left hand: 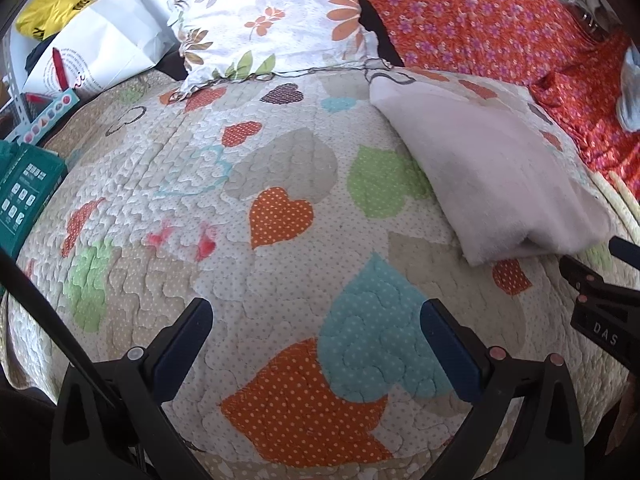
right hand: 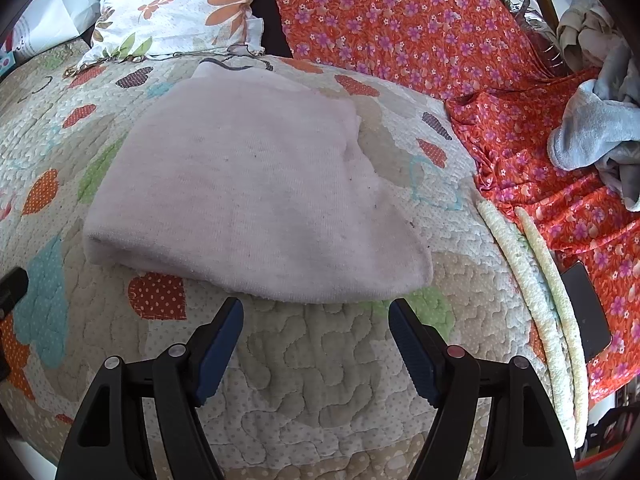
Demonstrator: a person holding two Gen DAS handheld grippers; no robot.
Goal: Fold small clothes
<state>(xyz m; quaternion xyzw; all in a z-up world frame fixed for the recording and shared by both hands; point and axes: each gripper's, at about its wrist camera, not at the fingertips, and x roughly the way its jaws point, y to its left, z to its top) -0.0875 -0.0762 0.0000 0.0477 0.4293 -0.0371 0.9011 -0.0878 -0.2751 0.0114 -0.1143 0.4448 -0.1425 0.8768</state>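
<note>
Your right gripper [right hand: 316, 312] stands wide and empty, just short of the pale pink garment [right hand: 248, 188]. It lies folded flat on the heart-patterned quilt [right hand: 320, 392], thick fold nearest you. Your left gripper [left hand: 316, 312] is equally wide over bare quilt, garment off to its right.

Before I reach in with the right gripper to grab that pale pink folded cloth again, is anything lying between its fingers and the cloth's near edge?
Nothing visible does. The right gripper is open and empty, and only bare heart-patterned quilt lies between it and the near edge of the pink cloth. The left gripper is off to one side, also open.
</note>
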